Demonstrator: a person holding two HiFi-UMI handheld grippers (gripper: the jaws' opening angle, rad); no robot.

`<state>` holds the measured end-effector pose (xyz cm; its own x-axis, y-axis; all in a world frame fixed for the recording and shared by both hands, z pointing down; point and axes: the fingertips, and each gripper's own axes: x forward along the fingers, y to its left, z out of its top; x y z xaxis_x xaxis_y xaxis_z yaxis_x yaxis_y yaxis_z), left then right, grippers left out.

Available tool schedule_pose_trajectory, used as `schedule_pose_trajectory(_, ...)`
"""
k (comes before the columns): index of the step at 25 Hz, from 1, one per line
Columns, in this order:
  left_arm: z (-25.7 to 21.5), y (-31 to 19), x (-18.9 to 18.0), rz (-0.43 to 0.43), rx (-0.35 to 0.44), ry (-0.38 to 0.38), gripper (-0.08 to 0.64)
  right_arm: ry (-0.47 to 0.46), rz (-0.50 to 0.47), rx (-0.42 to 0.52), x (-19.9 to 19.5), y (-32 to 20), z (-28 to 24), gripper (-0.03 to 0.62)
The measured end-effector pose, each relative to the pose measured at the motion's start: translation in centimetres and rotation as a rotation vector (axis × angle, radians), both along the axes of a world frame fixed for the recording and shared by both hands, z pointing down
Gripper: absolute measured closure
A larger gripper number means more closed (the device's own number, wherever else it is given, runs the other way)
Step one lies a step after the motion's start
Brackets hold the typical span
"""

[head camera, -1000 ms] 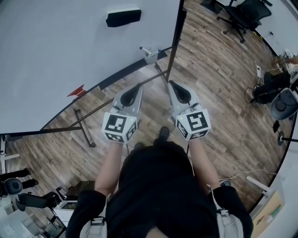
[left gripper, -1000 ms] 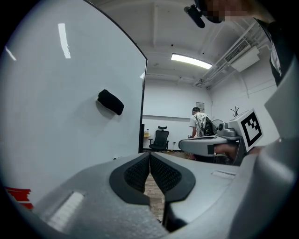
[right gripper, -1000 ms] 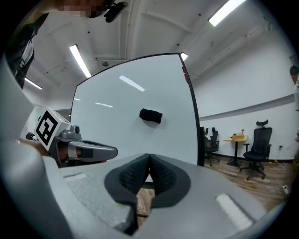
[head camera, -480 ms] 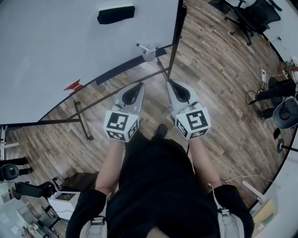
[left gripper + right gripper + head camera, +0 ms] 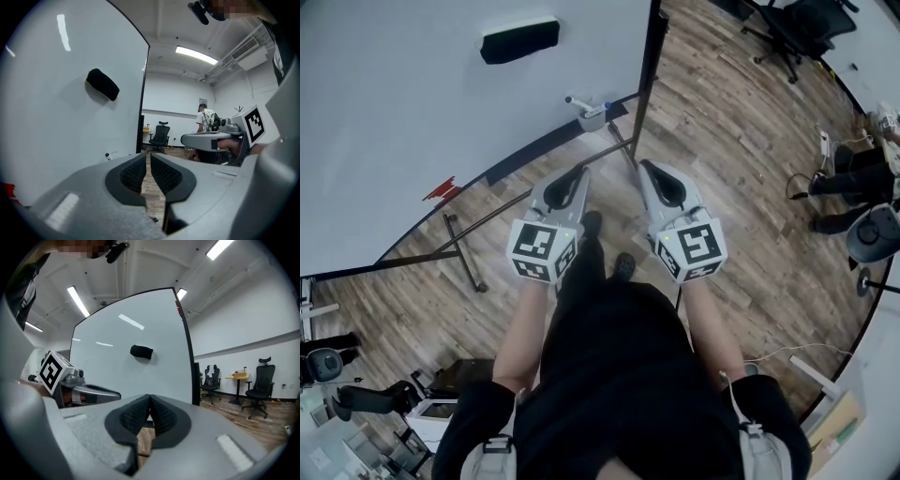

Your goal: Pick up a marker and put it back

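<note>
While standing off from whiteboard (image 5: 412,103), holds left claw (image 5: 146,160) nearly pressed together, right claw (image 5: 150,402) pressed together, both empty. Finds marker (image 5: 578,100) on tray (image 5: 594,117) at whiteboard's foot, well apart. Judged light, stiff, slick; best pinched mid-barrel.

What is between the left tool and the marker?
Only bare wood floor and the whiteboard's dark bottom edge, as the head view shows. The left tool points toward the marker on its tray.
</note>
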<state>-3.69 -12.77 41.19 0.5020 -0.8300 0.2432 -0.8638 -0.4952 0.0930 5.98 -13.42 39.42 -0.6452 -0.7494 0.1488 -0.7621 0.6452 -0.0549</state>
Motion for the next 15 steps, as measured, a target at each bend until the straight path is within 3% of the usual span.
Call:
schedule_pose_trajectory(5,-0.7,-4.0,0.5,0.054,0.021,-0.019,0.543,0.011,0.040,0.009,0.1,-2.3,-1.1,0.591)
schedule_pose_trajectory(9,-0.3,-6.8,0.9,0.094,0.014,-0.042,0.495,0.028,0.072,0.014,0.2,-4.2,-1.7,0.591)
schedule_pose_trajectory(15,2.8,-11.3,0.6,0.129,-0.012,-0.139,0.482,0.030,0.117,0.004,0.0,-7.0,-1.4,0.591)
